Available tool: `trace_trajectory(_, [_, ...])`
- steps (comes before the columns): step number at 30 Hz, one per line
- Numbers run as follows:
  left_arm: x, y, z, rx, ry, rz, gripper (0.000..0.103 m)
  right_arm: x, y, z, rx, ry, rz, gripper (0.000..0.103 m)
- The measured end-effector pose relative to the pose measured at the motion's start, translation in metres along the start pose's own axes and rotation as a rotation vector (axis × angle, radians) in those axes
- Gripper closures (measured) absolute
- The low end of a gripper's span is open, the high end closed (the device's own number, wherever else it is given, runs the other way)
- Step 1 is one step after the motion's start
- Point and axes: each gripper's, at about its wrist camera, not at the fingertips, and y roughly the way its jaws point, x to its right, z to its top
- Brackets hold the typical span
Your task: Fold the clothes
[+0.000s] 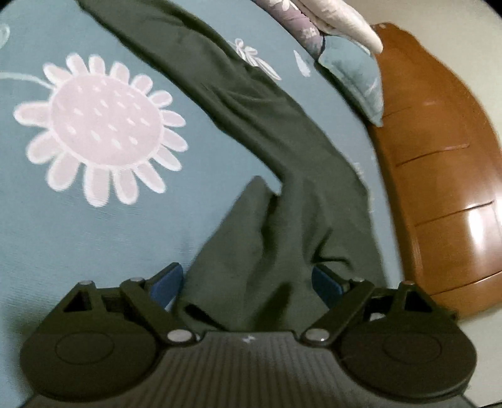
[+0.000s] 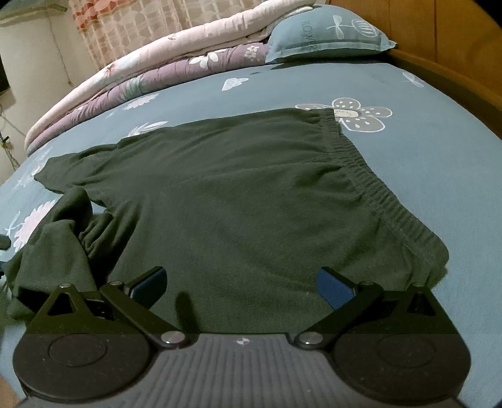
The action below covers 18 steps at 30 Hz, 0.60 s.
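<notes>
A pair of dark green trousers [image 2: 226, 188] lies flat on the blue flowered bedsheet [image 2: 439, 175], with the elastic waistband [image 2: 370, 182] to the right. My right gripper [image 2: 243, 284] hovers open over the near edge of the seat, its blue pads [image 2: 335, 287] wide apart and nothing pinched between them. In the left wrist view a trouser leg [image 1: 251, 119] runs away up the sheet [image 1: 78, 226], and its folded-back end [image 1: 251, 266] lies between my left gripper's fingers. The left gripper [image 1: 248, 282] is open wide, and its pads [image 1: 166, 282] stand at the cloth's two sides without squeezing it.
A blue pillow [image 2: 329, 31] and folded pink and purple quilts [image 2: 163, 66] lie at the head of the bed. A wooden bed frame [image 1: 439, 175] runs along the right side. A patterned curtain [image 2: 131, 22] hangs behind the quilts.
</notes>
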Motion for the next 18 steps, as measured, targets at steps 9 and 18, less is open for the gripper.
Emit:
trace_trajectory(9, [-0.007,0.028,0.0,-0.075,-0.095,-0.147,0.013,-0.006,0.0,-0.001,-0.002,-0.008,-0.032,0.0])
trace_trajectory(18, [-0.043,0.022,-0.024,0.001,-0.225,-0.116,0.089,-0.006,-0.003,-0.005,0.013,0.013,-0.042,0.0])
